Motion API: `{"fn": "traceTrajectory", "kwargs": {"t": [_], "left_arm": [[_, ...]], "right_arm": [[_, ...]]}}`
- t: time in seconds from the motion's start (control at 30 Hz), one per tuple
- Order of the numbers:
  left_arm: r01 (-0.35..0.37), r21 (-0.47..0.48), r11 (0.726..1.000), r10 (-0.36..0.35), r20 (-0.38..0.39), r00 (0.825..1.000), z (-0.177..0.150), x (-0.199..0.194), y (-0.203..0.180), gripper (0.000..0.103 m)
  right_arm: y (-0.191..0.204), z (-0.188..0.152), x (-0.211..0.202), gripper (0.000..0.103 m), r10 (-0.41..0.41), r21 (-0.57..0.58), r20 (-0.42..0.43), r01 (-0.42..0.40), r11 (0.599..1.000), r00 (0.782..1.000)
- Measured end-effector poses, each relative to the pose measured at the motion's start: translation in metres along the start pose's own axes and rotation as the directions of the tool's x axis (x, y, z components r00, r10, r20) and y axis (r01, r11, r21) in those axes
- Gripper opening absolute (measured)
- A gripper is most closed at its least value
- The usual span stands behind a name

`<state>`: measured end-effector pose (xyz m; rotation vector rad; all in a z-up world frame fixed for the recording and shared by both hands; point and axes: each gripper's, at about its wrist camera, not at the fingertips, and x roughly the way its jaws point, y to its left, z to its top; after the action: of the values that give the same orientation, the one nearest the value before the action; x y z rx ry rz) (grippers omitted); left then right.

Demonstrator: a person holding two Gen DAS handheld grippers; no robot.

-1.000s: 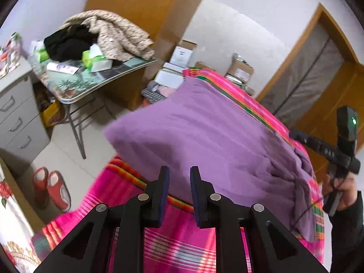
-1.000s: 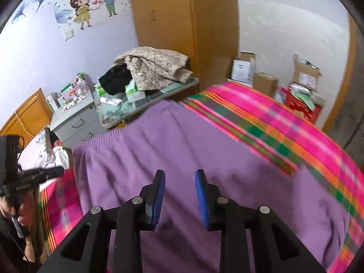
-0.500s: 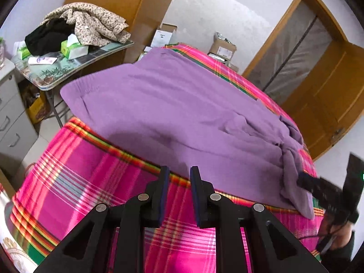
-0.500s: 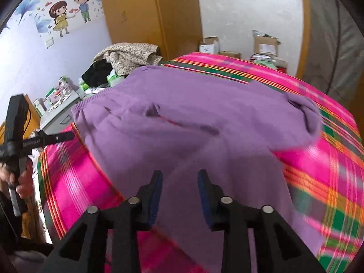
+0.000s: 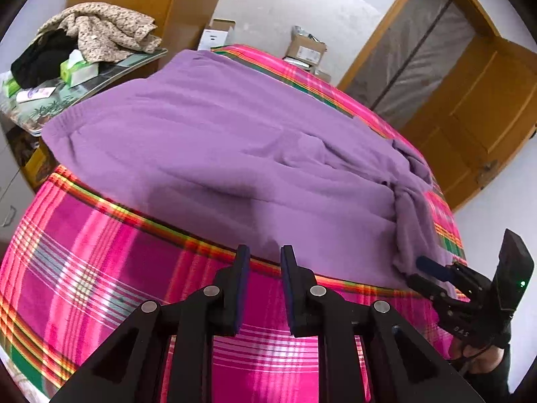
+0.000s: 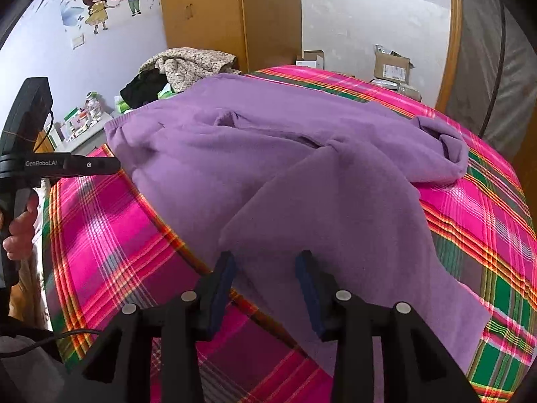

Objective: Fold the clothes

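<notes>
Purple knit sweater (image 5: 235, 154) — spread across a pink plaid bed cover (image 5: 100, 268), mostly flat, hem toward the side desk (image 5: 84, 84) beyond the tongs. One sleeve (image 6: 335, 218) lies angled across the body, reaching toward the right tongs (image 6: 265, 265); the neck end is bunched. Right tongs: spread, empty, poised just over the sleeve's cuff edge. Left tongs (image 5: 265, 262): slightly parted, empty, at the sweater's near side edge. Step in hand, as judged: arranging sleeve and body for a fold — whether folds are under way or only laid out is unclear. Next move calls for pinching fabric edges cleanly, single layer only.
</notes>
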<state>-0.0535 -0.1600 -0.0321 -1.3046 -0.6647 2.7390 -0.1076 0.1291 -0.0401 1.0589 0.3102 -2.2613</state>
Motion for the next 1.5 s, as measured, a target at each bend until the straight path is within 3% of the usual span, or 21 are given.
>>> {"fn": "traceTrajectory", "kwargs": {"t": [0.03, 0.1, 0.47, 0.77, 0.87, 1.03, 1.13, 1.27, 1.4, 1.5], "left_arm": [[-0.002, 0.004, 1.000, 0.002, -0.005, 1.000, 0.000, 0.001, -0.002, 0.019], [-0.004, 0.011, 1.000, 0.005, -0.015, 1.000, 0.000, 0.004, -0.006, 0.019], [-0.027, 0.061, 0.998, 0.030, -0.040, 0.999, -0.004, 0.015, -0.028, 0.019], [-0.139, 0.114, 0.984, 0.141, -0.014, 0.990, -0.009, 0.018, -0.039, 0.019], [-0.178, 0.128, 0.976, 0.180, -0.006, 0.984, -0.010, 0.020, -0.039, 0.019], [-0.215, 0.139, 0.967, 0.216, 0.004, 0.976, -0.014, 0.022, -0.037, 0.019], [-0.225, 0.148, 0.963, 0.225, 0.018, 0.974, -0.017, 0.023, -0.038, 0.019], [-0.238, 0.166, 0.957, 0.233, 0.049, 0.971, -0.021, 0.023, -0.039, 0.019], [-0.252, 0.186, 0.950, 0.240, 0.088, 0.967, -0.026, 0.024, -0.042, 0.020], [-0.264, 0.201, 0.943, 0.244, 0.117, 0.963, -0.030, 0.024, -0.043, 0.022]], "right_arm": [[-0.003, 0.000, 0.000, 0.014, -0.003, 0.017, 0.002, 0.003, 1.000, 1.000], [-0.011, -0.002, -0.001, 0.009, 0.000, 0.058, 0.008, -0.001, 0.998, 1.000], [-0.025, -0.011, -0.014, 0.009, 0.035, 0.124, 0.043, -0.040, 0.992, 0.998], [-0.023, -0.015, -0.011, 0.009, 0.029, 0.125, 0.010, -0.030, 0.992, 1.000], [-0.021, -0.015, -0.009, 0.014, 0.039, 0.120, 0.005, -0.039, 0.992, 0.999], [-0.015, -0.015, -0.009, 0.038, 0.075, 0.087, 0.005, -0.076, 0.993, 0.997], [-0.009, -0.014, -0.008, 0.043, 0.067, 0.067, 0.000, -0.067, 0.996, 0.998], [-0.009, -0.014, -0.008, 0.043, 0.061, 0.076, 0.002, -0.061, 0.995, 0.998], [-0.008, -0.014, -0.010, 0.036, 0.029, 0.107, 0.010, -0.030, 0.994, 1.000], [0.001, -0.014, -0.010, 0.036, -0.012, 0.073, 0.006, 0.011, 0.997, 1.000]]}}
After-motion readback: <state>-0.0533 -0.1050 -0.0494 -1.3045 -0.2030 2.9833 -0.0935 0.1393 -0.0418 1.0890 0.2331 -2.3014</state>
